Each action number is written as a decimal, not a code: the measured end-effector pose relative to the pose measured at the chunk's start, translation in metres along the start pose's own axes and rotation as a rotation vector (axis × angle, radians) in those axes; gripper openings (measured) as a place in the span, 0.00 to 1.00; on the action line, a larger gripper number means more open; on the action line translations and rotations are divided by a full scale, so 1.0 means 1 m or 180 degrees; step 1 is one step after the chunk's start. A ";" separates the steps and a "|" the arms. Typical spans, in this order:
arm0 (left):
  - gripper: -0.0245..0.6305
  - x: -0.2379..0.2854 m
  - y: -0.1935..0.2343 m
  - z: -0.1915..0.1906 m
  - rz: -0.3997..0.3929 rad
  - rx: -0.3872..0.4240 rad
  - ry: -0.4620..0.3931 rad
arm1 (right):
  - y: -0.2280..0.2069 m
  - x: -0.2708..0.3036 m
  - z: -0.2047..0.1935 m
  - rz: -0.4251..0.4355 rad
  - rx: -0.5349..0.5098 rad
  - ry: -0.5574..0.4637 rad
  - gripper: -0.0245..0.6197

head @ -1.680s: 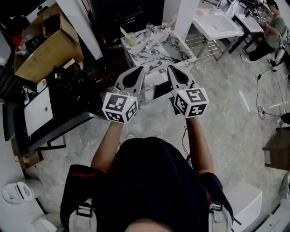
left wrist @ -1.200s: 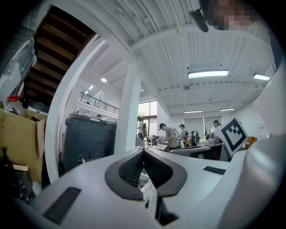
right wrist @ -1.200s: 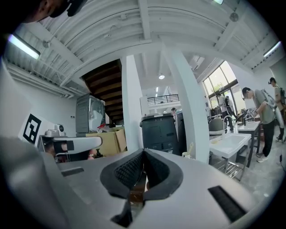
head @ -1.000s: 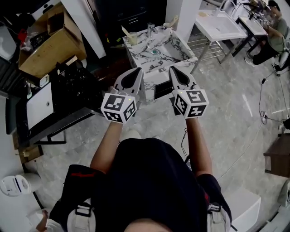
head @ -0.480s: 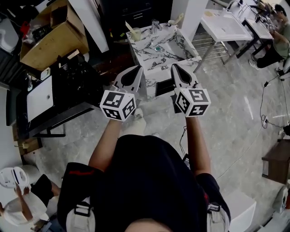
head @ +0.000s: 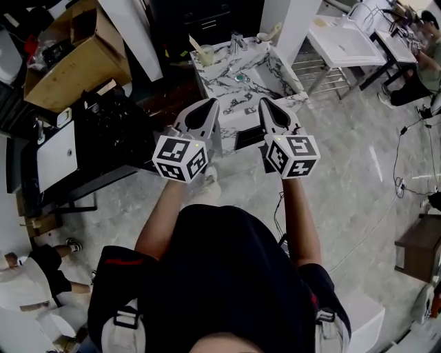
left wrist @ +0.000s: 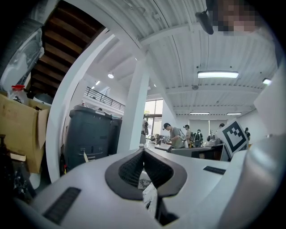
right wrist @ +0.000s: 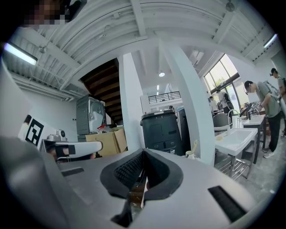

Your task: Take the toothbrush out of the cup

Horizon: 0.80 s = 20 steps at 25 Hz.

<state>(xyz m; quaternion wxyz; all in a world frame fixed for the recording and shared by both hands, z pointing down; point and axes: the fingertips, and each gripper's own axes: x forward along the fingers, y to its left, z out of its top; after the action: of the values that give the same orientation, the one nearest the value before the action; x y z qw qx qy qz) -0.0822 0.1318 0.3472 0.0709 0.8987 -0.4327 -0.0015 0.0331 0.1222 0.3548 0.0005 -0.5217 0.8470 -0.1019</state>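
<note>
Two claws, both shut tight and gripping nothing. Left gripper [left wrist: 144, 150] with jaws met at the tip in its own view, right gripper [right wrist: 143, 151] likewise, only background in the slit below. Only from the head view: left gripper [head: 214, 103] and right gripper [head: 262, 102] held side by side, pointing toward a marble-patterned counter [head: 258, 86], touching nothing. There also, and nowhere else so clearly, the toothbrush [head: 194, 45] leaning in the cup [head: 205, 55] at the counter's back left corner, well apart from both claws. At the back right, a second cup [head: 264, 36] beside a white pillar [head: 293, 21]. From the left gripper view, just the pale top of the toothbrush [left wrist: 85, 156] above the gripper body, before dark bins [left wrist: 91, 134]; cup itself hidden. From the right gripper view, instead, the second cup [right wrist: 191, 154] beside the pillar [right wrist: 190, 107], and a white sink [right wrist: 233, 139].
</note>
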 end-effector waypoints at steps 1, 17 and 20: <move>0.05 0.004 0.003 0.000 0.0002 -0.0006 0.0003 | -0.003 0.005 0.000 -0.0002 0.0010 0.0008 0.09; 0.05 0.066 0.078 0.011 0.0053 -0.0189 -0.0011 | -0.028 0.098 0.011 0.0040 0.0031 0.0150 0.09; 0.05 0.072 0.096 0.014 0.0065 -0.0231 -0.0023 | -0.027 0.117 0.012 0.0034 0.0042 0.0170 0.09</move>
<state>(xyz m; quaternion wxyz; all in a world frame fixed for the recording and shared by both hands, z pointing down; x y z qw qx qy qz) -0.1126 0.0152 0.3495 0.1020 0.8911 -0.4418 -0.0196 0.0055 0.0048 0.3600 -0.0182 -0.5142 0.8488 -0.1215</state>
